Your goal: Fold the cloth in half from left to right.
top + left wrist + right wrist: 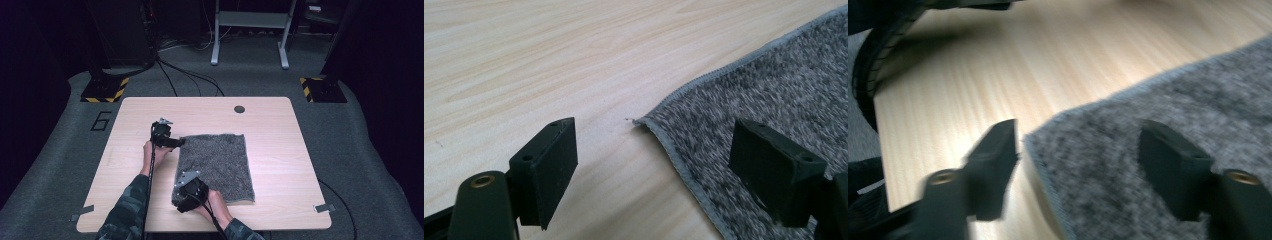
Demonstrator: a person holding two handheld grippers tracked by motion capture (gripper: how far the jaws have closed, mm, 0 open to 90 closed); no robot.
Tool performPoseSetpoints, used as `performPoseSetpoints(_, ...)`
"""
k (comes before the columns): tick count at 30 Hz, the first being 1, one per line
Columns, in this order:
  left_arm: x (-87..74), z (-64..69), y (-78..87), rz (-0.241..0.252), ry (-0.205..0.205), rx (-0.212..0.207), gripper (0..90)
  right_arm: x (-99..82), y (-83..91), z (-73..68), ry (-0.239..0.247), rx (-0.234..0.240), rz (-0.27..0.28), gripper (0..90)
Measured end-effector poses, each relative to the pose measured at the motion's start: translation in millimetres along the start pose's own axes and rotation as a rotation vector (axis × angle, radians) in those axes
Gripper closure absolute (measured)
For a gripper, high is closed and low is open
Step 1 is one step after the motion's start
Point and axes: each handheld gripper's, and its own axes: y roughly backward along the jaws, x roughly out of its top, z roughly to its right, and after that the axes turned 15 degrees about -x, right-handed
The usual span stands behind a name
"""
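Observation:
A grey towel (pixel 217 165) lies flat on the light wooden table (pixel 280 130). My left gripper (pixel 180 142) is at the towel's far left corner. In the left gripper view the towel (pixel 774 90) shows its hemmed corner between the open jaws of the left gripper (pixel 656 135), one jaw over bare wood and one over the cloth. My right gripper (pixel 184 202) is at the near left corner. In the blurred right gripper view the right gripper (pixel 1079 132) stands open astride the towel (pixel 1173 100), its pads apart from the cloth.
A dark round hole (pixel 239 109) sits near the table's far edge. Black stands on yellow-and-black striped bases (pixel 105 89) (pixel 322 89) flank the far corners. Cables cross the grey carpet behind, and a grey metal frame (pixel 250 30) stands at the back.

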Motion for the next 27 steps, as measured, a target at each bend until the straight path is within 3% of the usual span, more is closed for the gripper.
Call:
performPoseSetpoints(4,3.5,-2.7,-5.5,-0.010,-0.001,-0.011,21.5,1.8,-4.8,-10.0,0.028,-0.008,0.008,49.9)
performPoseSetpoints(5,4.7,-3.4,-7.3,-0.021,-0.009,-0.010,22.2,3.1,-5.6,-9.4,0.046,0.003,-0.014,51.6)
performPoseSetpoints(6,6.0,-3.0,-10.1,-0.027,-0.011,-0.009,23.5,2.8,-8.2,-10.7,0.040,-0.006,0.002,53.3)
performPoseSetpoints(11,7.9,2.0,-19.2,-0.074,-0.057,-0.005,32.8,3.1,-12.2,-12.6,0.040,-0.016,-0.027,62.0)
performPoseSetpoints(16,9.0,8.0,-23.1,-0.094,-0.097,0.011,46.0,2.3,-14.6,-14.3,0.046,-0.021,-0.025,69.2)
performPoseSetpoints(20,8.1,13.6,-24.8,-0.097,-0.141,0.010,65.5,0.7,-14.3,-14.6,0.039,-0.024,-0.025,75.6)
performPoseSetpoints(24,5.8,20.0,-26.1,-0.097,-0.178,0.007,78.7,-1.1,-14.3,-15.8,0.027,-0.017,-0.014,83.1)
performPoseSetpoints(27,5.6,22.7,-26.8,-0.104,-0.192,0.011,83.3,-1.9,-13.9,-17.5,0.038,-0.025,-0.006,85.8)
